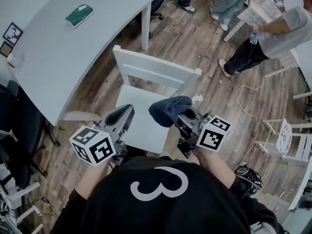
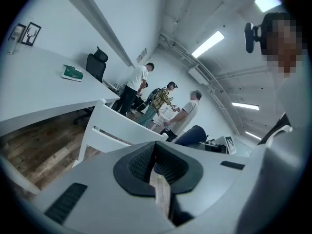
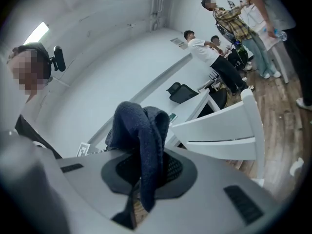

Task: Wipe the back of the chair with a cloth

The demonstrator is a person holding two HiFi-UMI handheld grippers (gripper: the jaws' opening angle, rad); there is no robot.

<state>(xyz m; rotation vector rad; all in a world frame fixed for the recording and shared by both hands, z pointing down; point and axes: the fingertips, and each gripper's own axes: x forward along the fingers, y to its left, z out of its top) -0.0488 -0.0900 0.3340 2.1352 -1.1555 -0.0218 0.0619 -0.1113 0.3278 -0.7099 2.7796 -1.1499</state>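
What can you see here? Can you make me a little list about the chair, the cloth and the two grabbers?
chair: white, on the wooden floor next to the table
cloth: dark blue, bunched up
right gripper: shut on the cloth, held short of the chair's back
left gripper: shut, nothing in it
wiping: not yet begun

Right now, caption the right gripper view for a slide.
The right tool clamps a dark cloth, chair back ahead.
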